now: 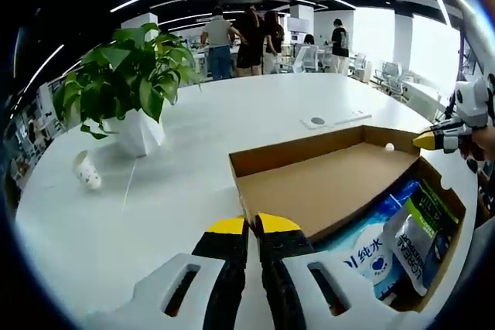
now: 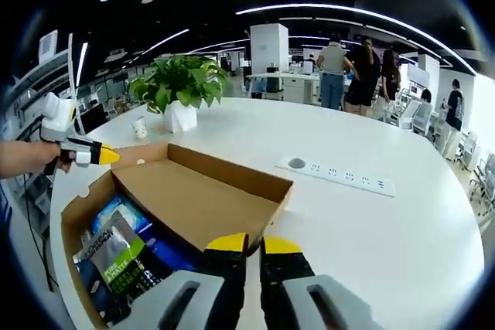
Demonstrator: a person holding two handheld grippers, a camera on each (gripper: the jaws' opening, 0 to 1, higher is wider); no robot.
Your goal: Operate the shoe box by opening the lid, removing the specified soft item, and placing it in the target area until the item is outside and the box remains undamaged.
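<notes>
Lid [image 1: 325, 183] of the shoe box [image 2: 81, 214] stands open on the table [image 1: 178, 191], soft packets [image 1: 387, 249] inside; both left gripper [image 1: 247, 229] and right gripper [image 2: 245, 249] pressed together, empty; rough grabbing risks tearing cardboard.

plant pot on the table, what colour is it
White, a faceted pot; clearest in the left gripper view.
</notes>
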